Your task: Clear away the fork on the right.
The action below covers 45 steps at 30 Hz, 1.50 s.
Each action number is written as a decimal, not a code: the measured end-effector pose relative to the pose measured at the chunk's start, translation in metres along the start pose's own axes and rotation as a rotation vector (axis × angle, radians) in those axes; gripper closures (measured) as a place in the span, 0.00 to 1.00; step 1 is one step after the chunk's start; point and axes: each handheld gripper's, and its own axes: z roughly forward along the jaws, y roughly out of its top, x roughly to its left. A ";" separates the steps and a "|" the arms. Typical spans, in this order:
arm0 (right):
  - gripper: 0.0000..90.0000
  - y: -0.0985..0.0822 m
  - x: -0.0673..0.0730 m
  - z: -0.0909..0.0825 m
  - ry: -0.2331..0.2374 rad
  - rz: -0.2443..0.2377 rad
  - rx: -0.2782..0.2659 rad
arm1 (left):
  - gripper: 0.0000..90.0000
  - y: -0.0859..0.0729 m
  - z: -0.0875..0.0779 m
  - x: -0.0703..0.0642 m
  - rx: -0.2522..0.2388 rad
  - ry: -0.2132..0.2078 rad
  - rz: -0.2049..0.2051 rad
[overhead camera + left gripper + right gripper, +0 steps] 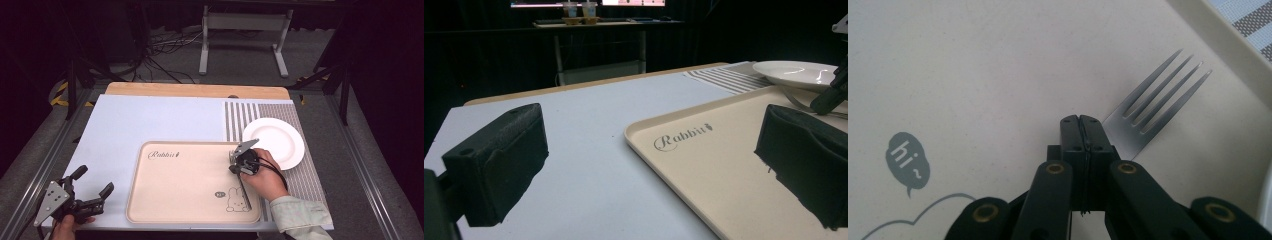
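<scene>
One fork (1153, 100), one tray (165, 200), one plate (280, 137). Fork lies on tray near right edge. Right gripper (1082, 122) fingers pressed together, beside fork neck; grip unclear. Left gripper (92, 182) fingers wide, empty, above tabletop (150, 120).

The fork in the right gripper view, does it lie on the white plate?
No, the fork lies on the beige tray, its tines pointing toward the tray's raised edge, with the shut right gripper at its neck.
</scene>
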 end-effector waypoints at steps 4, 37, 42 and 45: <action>1.00 -0.003 -0.002 -0.002 -0.011 0.015 0.001 | 0.01 0.000 0.000 0.000 0.001 0.000 -0.001; 1.00 -0.018 -0.008 -0.012 -0.054 0.104 -0.004 | 0.01 0.000 0.000 0.000 0.001 -0.001 0.004; 1.00 -0.019 -0.008 -0.012 -0.053 0.109 -0.002 | 0.01 0.000 0.000 0.000 0.001 0.000 0.003; 1.00 -0.019 -0.008 -0.014 -0.051 0.112 -0.013 | 0.01 0.000 0.000 0.000 0.001 0.000 0.003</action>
